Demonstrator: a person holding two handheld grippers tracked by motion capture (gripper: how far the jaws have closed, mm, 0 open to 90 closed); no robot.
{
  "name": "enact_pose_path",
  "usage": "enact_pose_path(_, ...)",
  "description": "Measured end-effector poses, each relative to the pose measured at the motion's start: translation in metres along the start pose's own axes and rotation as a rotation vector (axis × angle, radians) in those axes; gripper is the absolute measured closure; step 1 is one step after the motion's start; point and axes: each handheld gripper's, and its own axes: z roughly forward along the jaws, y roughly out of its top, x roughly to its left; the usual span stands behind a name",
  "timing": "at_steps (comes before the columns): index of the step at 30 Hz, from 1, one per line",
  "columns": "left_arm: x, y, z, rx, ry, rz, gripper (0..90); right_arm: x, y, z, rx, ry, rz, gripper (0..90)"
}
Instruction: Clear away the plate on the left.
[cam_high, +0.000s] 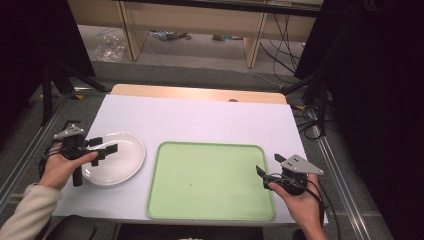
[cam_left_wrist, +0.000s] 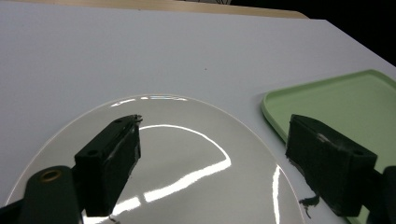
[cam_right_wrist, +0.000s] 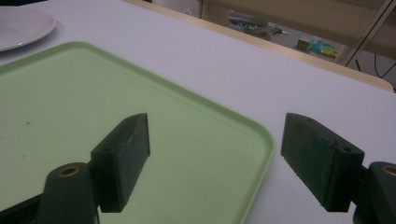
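A white empty plate (cam_high: 120, 159) lies at the left of the table, and a light green empty tray (cam_high: 210, 180) lies in the middle, near the front edge. My left gripper (cam_high: 106, 145) is open over the plate's left half, and in the left gripper view its jaws (cam_left_wrist: 215, 128) stand wide apart above the glossy plate (cam_left_wrist: 187, 158), with the tray's corner (cam_left_wrist: 345, 100) to the right. My right gripper (cam_high: 269, 166) is open at the tray's right rim. In the right gripper view its jaws (cam_right_wrist: 217, 126) straddle the tray's corner (cam_right_wrist: 93, 107), and the plate (cam_right_wrist: 18, 25) shows far off.
A white sheet (cam_high: 200, 117) covers the table, with a wooden strip (cam_high: 200, 93) bare along the far edge. Black stand legs (cam_high: 55, 85) are to the left, cables (cam_high: 310, 120) are to the right, and wooden furniture legs (cam_high: 252, 45) are beyond.
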Motion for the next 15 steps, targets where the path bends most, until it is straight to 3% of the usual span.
enact_pose_path(5, 0.003, -0.002, -0.002, -0.006, -0.014, -0.025, 21.2, 0.0, 0.0, 0.0, -0.017, -0.014, -0.01, 24.6)
enact_pose_path(10, 0.007, -0.003, -0.007, -0.013, -0.012, -0.043, 24.7, 0.001, 0.001, -0.002, 0.006, -0.004, -0.005, 24.5)
enact_pose_path(15, 0.015, -0.003, -0.014, 0.004, 0.047, -0.073, 29.8, 0.002, 0.0, 0.0, -0.005, -0.008, -0.002, 24.6)
